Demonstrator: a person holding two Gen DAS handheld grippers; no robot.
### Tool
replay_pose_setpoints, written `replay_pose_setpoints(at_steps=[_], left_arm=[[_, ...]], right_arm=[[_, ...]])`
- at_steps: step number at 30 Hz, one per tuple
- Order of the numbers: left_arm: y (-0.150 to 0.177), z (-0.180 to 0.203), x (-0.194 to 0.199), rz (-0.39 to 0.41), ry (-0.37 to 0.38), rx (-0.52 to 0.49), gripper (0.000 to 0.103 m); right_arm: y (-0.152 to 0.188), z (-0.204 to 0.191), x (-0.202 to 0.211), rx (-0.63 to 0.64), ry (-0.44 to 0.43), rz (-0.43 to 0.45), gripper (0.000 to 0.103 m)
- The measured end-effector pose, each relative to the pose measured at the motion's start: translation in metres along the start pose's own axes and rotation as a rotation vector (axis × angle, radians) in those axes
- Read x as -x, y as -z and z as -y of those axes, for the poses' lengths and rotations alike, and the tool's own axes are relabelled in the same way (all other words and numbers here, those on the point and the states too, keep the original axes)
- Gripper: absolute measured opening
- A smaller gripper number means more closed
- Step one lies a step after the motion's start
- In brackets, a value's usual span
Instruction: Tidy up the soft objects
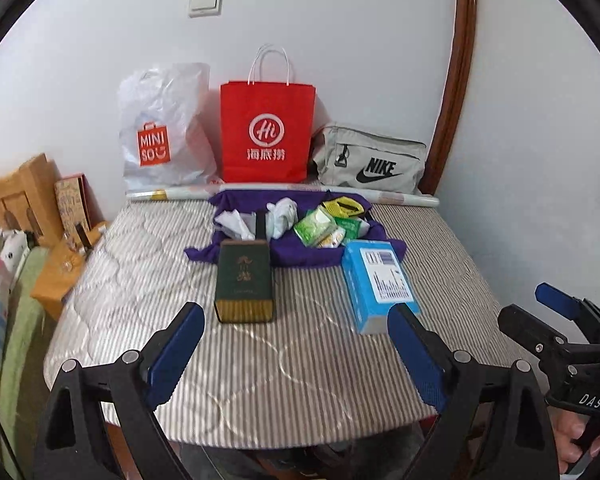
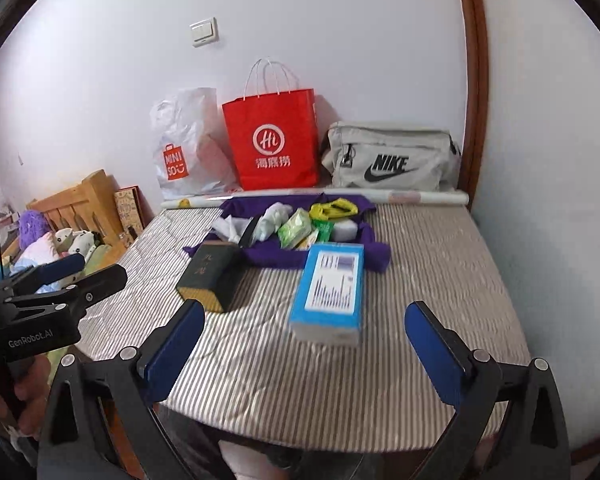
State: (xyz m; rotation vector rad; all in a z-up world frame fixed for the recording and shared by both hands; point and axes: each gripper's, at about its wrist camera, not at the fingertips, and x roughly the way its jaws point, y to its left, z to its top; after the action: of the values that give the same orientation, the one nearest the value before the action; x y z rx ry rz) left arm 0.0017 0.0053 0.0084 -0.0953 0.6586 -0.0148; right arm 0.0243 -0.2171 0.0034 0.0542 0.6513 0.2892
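While both the left gripper (image 1: 296,344) and right gripper (image 2: 304,344) gape wide and empty at the frame's bottom, nothing sits between their pads. At centre, a green box (image 1: 246,284) and blue box (image 1: 376,284) lie before the purple cloth (image 1: 300,256).

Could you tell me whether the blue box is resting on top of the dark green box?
No, the blue box lies directly on the striped mattress, apart from the dark green box, which lies to its left.

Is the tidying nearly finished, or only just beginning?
Looks barely started. The soft packets lie loose on the purple cloth, none visibly bagged. Nothing in hand: left gripper and right gripper are open, empty. Everything remains, perhaps into the red bag.
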Motion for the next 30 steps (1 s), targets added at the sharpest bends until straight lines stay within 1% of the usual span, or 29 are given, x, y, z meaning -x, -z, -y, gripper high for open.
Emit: replay_pose_setpoints(at_steps=[5,12,30], left_arm=[[0.009,0.006,0.006,0.007,-0.029,-0.010,0.093],[0.011,0.008,0.016,0.024,-0.032,-0.002,0.093],[0.017,0.011,0.025,0.030,-0.028,-0.007,0.093]], right_arm=[[0.011,0.002,0.012,-0.003,0.019,0.019,0.099],[0.015,0.004,0.021,-0.010,0.013,0.031,0.099],[0.017,-0.003,0.029,0.014,0.015,0.042,0.099]])
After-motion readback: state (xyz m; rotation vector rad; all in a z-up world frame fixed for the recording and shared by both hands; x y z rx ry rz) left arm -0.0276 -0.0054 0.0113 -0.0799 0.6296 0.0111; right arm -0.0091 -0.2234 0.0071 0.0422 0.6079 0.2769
